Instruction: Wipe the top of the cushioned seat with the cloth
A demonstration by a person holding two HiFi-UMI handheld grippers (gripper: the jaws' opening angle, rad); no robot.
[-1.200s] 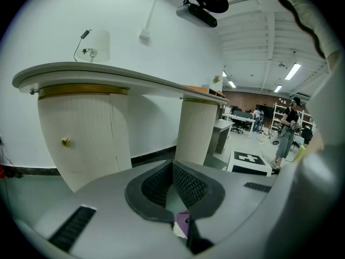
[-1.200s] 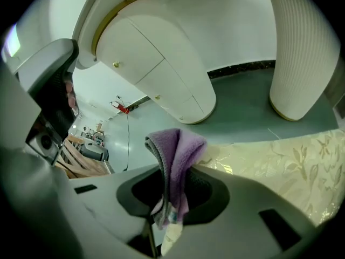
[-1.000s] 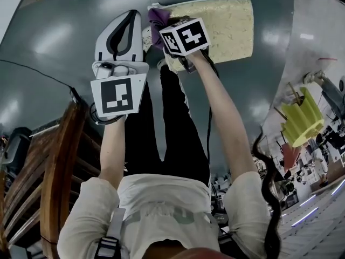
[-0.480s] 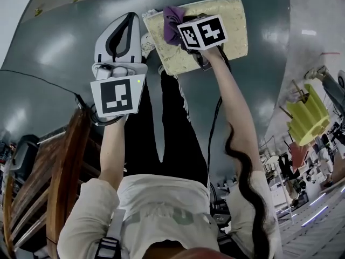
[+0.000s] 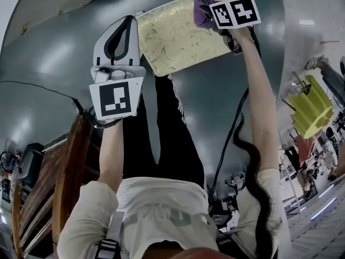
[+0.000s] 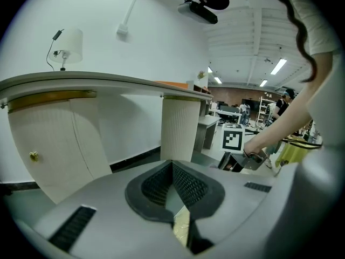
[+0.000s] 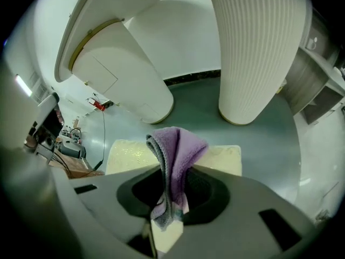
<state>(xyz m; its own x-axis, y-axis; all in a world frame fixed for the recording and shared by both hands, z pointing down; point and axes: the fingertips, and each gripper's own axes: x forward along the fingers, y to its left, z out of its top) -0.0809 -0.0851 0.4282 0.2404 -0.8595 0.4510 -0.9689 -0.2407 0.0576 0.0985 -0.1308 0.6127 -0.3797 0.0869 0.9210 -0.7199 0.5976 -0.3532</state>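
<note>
- The left claw (image 6: pixel 173 209) hangs at the seat's left edge. Its jaws are drawn almost together, leaving only a thin slit, and they hold nothing. I cannot tell whether it touches the seat or just hovers beside it.
- The cushioned seat (image 5: pixel 178 36) is a pale yellow patterned pad lying flat on the grey floor, between the two claws. Most of its top is bare and in plain view.
- The cloth (image 5: pixel 204 9) is purple and bunched. It sits on the seat's far right corner, pressed down onto the top.
- The right claw (image 7: pixel 170 198) is clamped tight on the cloth, with a fold standing up between its jaws and a tail hanging below them.
- Progress, as I judge it: the wipe is under way, with the cloth in contact at one corner. Nothing on the surface shows which parts are already done, so the rest of the top, back toward the seat's left edge, may still need passes.
- Count: one seat, one cloth, two claws.
</note>
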